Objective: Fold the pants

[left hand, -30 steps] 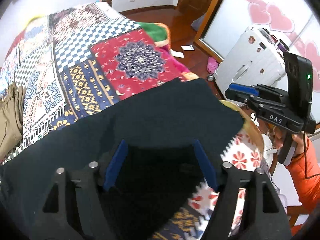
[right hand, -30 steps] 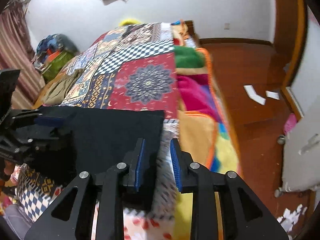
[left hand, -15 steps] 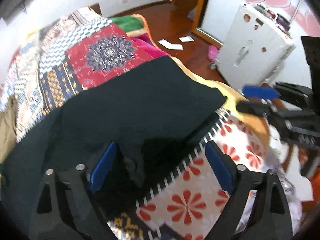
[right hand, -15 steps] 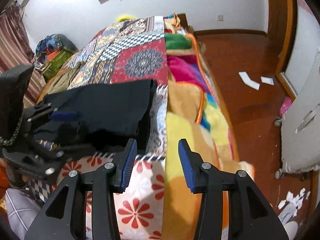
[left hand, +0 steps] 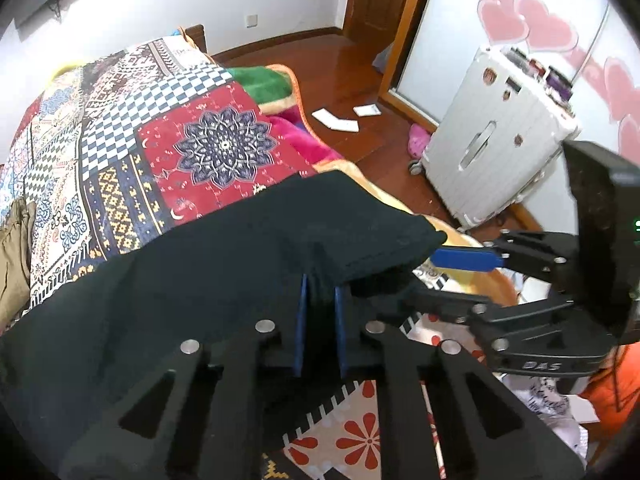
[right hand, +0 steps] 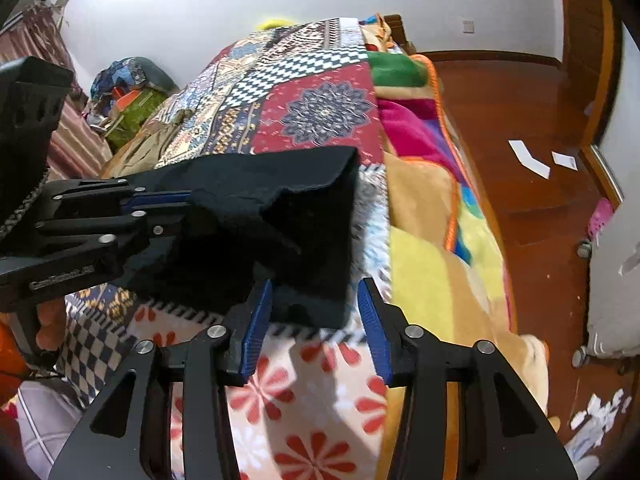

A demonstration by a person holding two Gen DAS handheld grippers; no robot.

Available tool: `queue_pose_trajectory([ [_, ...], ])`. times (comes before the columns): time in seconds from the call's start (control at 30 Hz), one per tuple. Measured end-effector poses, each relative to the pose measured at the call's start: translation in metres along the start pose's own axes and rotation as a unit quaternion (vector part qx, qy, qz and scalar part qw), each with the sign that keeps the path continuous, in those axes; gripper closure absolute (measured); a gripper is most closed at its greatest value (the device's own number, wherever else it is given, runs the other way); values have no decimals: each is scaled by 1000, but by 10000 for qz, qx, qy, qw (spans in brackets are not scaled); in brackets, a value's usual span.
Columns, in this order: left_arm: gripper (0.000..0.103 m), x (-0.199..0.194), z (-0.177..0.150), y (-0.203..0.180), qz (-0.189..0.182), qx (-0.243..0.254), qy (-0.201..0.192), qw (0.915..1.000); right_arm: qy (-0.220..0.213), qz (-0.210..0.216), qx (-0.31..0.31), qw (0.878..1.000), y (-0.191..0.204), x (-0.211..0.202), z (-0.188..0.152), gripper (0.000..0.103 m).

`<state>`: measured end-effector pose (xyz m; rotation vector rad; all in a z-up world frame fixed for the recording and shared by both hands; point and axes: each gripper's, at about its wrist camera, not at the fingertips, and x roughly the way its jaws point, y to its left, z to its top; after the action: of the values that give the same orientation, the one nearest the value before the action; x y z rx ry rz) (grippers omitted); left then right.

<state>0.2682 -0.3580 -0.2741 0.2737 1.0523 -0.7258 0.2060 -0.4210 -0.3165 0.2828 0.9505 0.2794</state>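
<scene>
Black pants [left hand: 224, 264] lie across the near end of the bed [left hand: 192, 128], on its patchwork cover, with one folded corner reaching the bed's edge on the side of the white suitcase [left hand: 492, 136]. My left tool [left hand: 320, 300] has just snapped closed and now pinches a ridge of the pants' cloth between its blue pads, just inside that corner. My right tool [right hand: 316, 300] has been spreading its jaws and stands released, pads apart on either side of the pants' hanging near corner, neither pad pressing the cloth.
</scene>
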Motion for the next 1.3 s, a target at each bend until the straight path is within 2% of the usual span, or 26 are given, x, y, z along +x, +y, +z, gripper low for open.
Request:
queue_pose_trajectory([
  [0.1,94,-12,4,5,-98,-76,-115,9999,-102,105,18,9999,6,2,9,45],
  [0.3,95,-34,8,7,-222,-77,-334,9992,-27,156,-284,9995,22,17,21,43],
  [0.37,95,-40,9,6,-276,-59,-382,9989,46,12,-417,9991,24,24,23,43],
  [0.47,95,-43,7,5,-316,-10,-385,9988,-103,-325,-567,9978,22,24,31,43],
  [0.53,95,-43,5,5,-382,-13,-345,9987,-334,-522,-522,9967,17,16,37,44],
  [0.57,95,-41,3,5,-430,-23,-307,9986,-491,-584,-467,9960,13,10,40,48],
  [0.63,95,-37,0,4,-494,-34,-224,9985,-717,-552,-348,9953,4,-3,43,56],
  [0.7,95,-28,-5,0,-601,-29,-78,9982,-798,-445,-263,9955,-2,-12,42,58],
  [0.83,95,-7,-15,-10,-703,60,266,9972,-571,-674,-468,9950,-2,-15,29,58],
  [0.93,95,12,-24,-16,-704,106,512,9961,-244,-812,-572,9948,-8,-12,18,58],
  [1.07,95,29,-31,-12,-757,22,749,9943,-46,-1252,-457,9911,-27,-10,5,58],
  [1.2,94,26,-31,-4,-966,-163,787,9921,-89,-1184,-50,9929,-47,-24,3,58],
  [1.27,92,19,-30,-6,-943,-120,762,9926,-177,-1125,47,9935,-50,-30,6,58],
  [1.3,88,15,-30,-7,-921,-99,749,9929,-234,-1084,74,9938,-49,-33,9,58],
])
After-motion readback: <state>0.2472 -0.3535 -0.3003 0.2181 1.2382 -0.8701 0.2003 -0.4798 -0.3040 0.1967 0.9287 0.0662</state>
